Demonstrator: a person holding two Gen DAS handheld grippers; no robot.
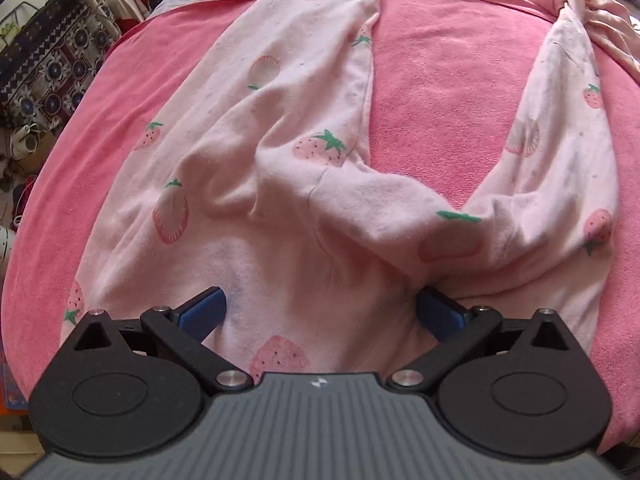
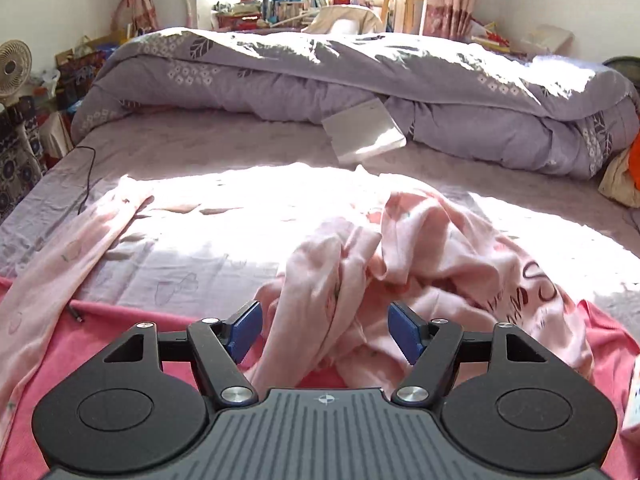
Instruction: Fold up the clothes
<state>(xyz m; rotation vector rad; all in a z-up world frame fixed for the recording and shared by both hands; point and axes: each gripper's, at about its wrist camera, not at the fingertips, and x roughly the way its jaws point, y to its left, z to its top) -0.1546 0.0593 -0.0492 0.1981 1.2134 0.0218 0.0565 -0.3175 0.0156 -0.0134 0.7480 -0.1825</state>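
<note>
Bedroom, sunlit bed [image 2: 224, 148] with a rolled lilac quilt [image 2: 360, 80] far ahead of the right tongs; a pink towel [image 1: 440, 80] covers the near edge and serves as the folding surface.

Step in hand, as judged: laying out and squaring the strawberry-print trousers [image 1: 280, 160] before the first fold. They lie directly under and ahead of the left tongs [image 1: 320, 312], waist end nearest, the two legs running away in a wide V, well apart, with towel showing between them. Crotch area bunched into soft ridges; cloth pale pink, thin-looking, likely to drag and wrinkle.

A crumpled pink top [image 2: 420, 264] lies heaped just ahead of the right tongs [image 2: 324, 332], one twisted strand passing between the blue pads.

Left tongs: spread wide over the waist, pads not seen to pinch. Right tongs: spread, pinching nothing.

Next move, as judged: bring one leg across onto the other, seams aligned, and smooth the bunching first.
</note>
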